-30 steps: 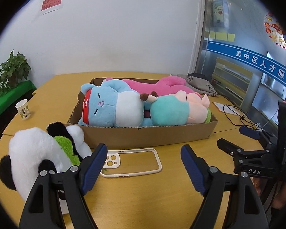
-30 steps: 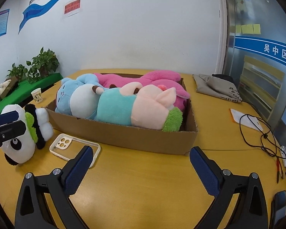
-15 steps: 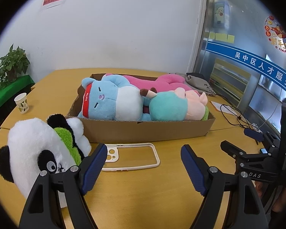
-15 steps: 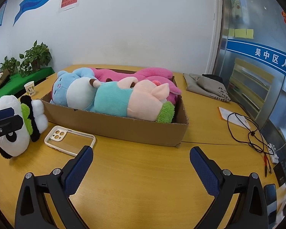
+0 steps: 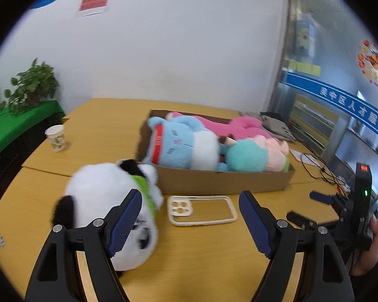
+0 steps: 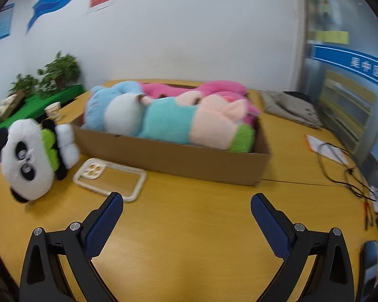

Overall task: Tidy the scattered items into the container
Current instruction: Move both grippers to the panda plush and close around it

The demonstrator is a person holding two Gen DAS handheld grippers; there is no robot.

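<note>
A shallow cardboard box [image 5: 224,182] [image 6: 179,159] on the yellow table holds a blue plush [image 5: 181,146], a teal-and-pink plush [image 6: 184,123] and a pink plush [image 5: 239,124]. A panda plush [image 5: 100,196] [image 6: 30,156] lies on the table left of the box. A cream phone case [image 5: 201,210] [image 6: 111,178] lies in front of the box. My left gripper [image 5: 190,221] is open, its left finger in front of the panda. My right gripper [image 6: 186,222] is open and empty over bare table, and shows in the left wrist view [image 5: 315,209].
A paper cup [image 5: 55,138] stands at the table's left. Potted plants [image 5: 31,85] sit on a green ledge beyond. A grey cloth [image 6: 289,108], a paper and black cables [image 6: 345,168] lie at the right. A phone [image 6: 370,256] lies at the near right edge.
Both grippers have pulled back and risen, so the box looks smaller and farther. The left wrist view has swung left, bringing the panda nearer the centre. Both stay open.
</note>
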